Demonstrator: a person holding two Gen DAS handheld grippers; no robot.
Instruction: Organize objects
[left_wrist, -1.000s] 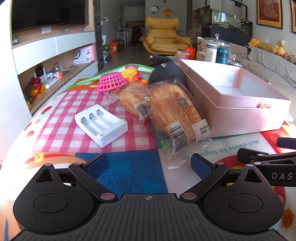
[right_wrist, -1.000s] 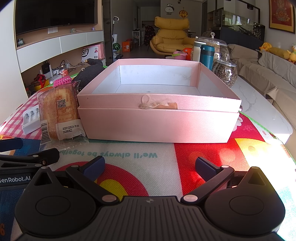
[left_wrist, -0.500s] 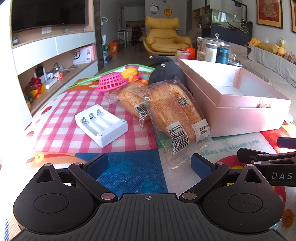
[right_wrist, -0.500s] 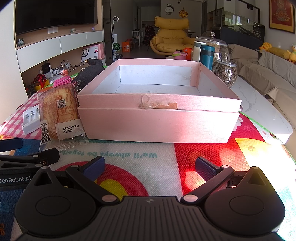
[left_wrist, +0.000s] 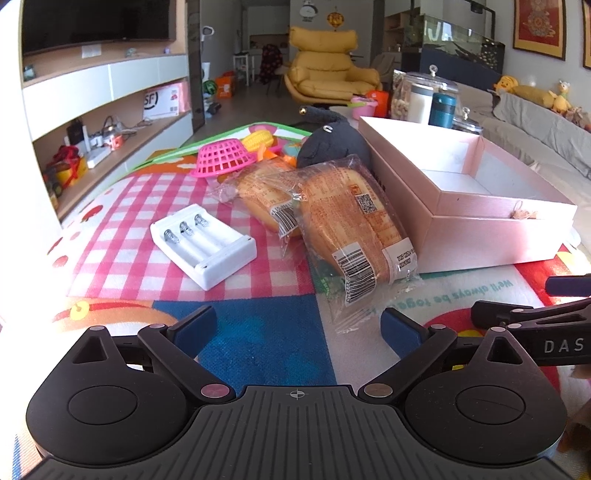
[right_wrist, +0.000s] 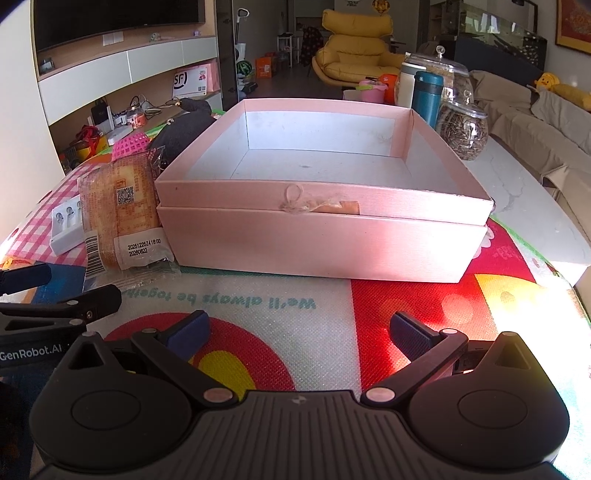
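Left wrist view: left gripper (left_wrist: 295, 328) low over the mat (left_wrist: 251, 332), fingers spread and empty, the nearer bread packet (left_wrist: 354, 229) just ahead, touching the pink box (left_wrist: 480, 236), with a battery charger (left_wrist: 203, 243) to its left — judged the opening step, nothing yet boxed. Right wrist view: right gripper (right_wrist: 299, 332) likewise spread and empty, facing the empty box; next move calls for the left fingers to advance and close across the soft packet without crushing it — against the earlier frames no shift in grippers or objects is detectable
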